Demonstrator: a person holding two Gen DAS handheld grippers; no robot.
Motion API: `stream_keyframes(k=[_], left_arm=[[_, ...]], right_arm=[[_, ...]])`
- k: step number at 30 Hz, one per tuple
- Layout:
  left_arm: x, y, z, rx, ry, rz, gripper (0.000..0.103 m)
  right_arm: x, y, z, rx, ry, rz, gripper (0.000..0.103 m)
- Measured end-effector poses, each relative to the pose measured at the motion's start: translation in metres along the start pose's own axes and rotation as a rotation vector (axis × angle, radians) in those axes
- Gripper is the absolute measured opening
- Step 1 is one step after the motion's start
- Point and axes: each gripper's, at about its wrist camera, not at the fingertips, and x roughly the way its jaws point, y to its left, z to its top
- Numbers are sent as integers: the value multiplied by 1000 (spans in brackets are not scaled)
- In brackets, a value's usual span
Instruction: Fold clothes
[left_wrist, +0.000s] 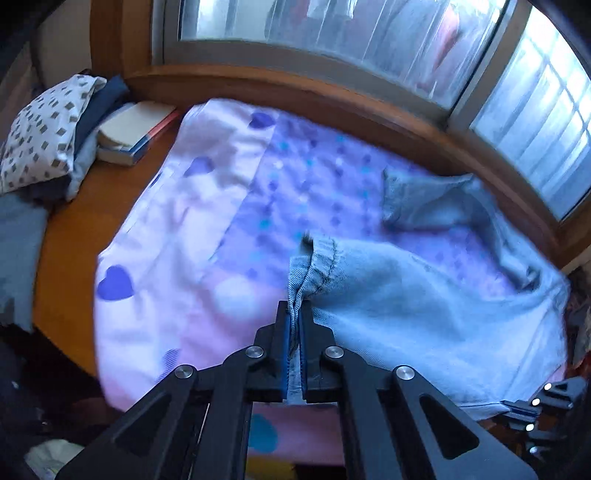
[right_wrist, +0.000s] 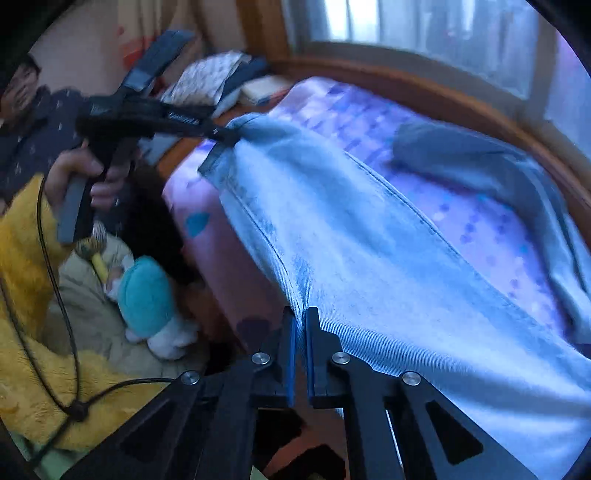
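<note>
Presently: jeans (left_wrist: 424, 306), light denim, limp, weighty; left gripper (left_wrist: 294, 314) and right gripper (right_wrist: 301, 321) fingers clamped on hem and side seam.

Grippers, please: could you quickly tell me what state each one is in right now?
Left gripper: closed on a hem of the jeans.
Right gripper: closed on the jeans' edge.

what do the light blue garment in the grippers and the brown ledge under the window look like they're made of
Light blue garment: looks like washed denim; diagonal twill weave, a stitched hem and double seams show, matte finish. Both the left gripper and the right gripper are shut on it.
Brown ledge: probably varnished wood; warm orange-brown tone with a faint sheen, though blur hides any grain.
</note>
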Motion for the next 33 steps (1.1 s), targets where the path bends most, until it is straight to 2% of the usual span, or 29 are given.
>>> stream_keyframes(k=[2, 4, 6, 10, 12, 16, 20, 24, 29, 33], left_arm=[[15, 0, -9, 36, 27, 56, 7], [27, 0, -18, 28, 48, 85, 7], [32, 1, -25, 9, 46, 98, 8], [30, -3, -29, 18, 29, 182, 19], [25, -4, -30, 34, 17, 219, 20], [13, -6, -31, 51, -13, 285, 20], [3, -5, -30, 33, -41, 278, 20], [-12, -11, -30, 29, -72, 271, 20], [-28, -37, -28, 59, -109, 229, 20], [-31, -72, -25, 90, -117, 159, 20]], right_arm=[[23, 5, -4, -15, 50, -18, 5], [39, 5, -8, -8, 80, -26, 7], [50, 5, -11, -2, 99, -29, 13], [52, 10, -8, -14, 90, -21, 25], [45, 15, -9, -37, 78, -21, 32], [30, 23, -10, -60, 40, -19, 34], [18, 19, -9, -42, 1, 9, 34], [4, 10, -8, -11, -48, -11, 34], [-19, -20, -19, 71, -89, -83, 35], [-41, -66, -42, 207, -112, -153, 35]])
